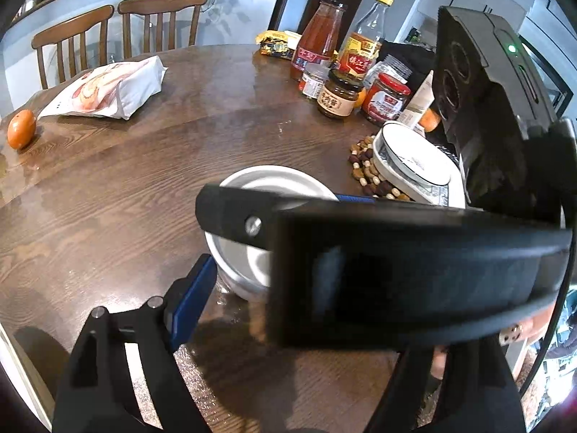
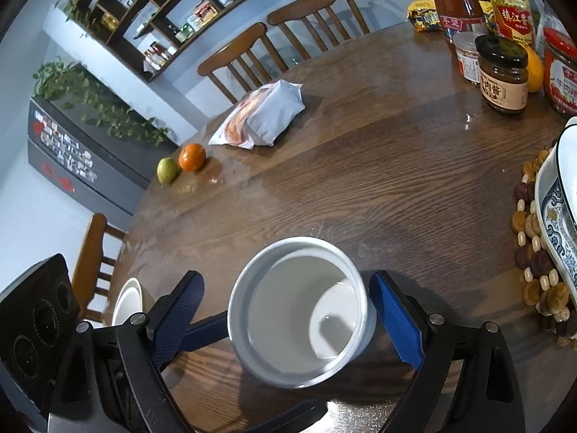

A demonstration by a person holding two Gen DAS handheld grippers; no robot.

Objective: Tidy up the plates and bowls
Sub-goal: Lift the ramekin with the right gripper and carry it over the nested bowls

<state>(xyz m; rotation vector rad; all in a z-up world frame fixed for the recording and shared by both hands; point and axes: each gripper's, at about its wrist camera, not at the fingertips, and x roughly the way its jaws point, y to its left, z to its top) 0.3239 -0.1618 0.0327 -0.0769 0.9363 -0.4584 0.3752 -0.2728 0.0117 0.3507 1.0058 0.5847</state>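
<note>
A white bowl stands on the wooden table between the two blue-padded fingers of my right gripper, which is open around it; neither pad touches it. The same bowl shows in the left wrist view, partly hidden by the right gripper's black body. My left gripper's left finger lies just left of the bowl; its right finger is hidden. A stack of blue-patterned white plates sits on a beaded mat at the right; it also shows in the right wrist view.
Sauce jars and bottles crowd the back right. A white food bag, an orange and a green fruit lie at the far left. Wooden chairs stand behind the table. A small white bowl shows at the table's left edge.
</note>
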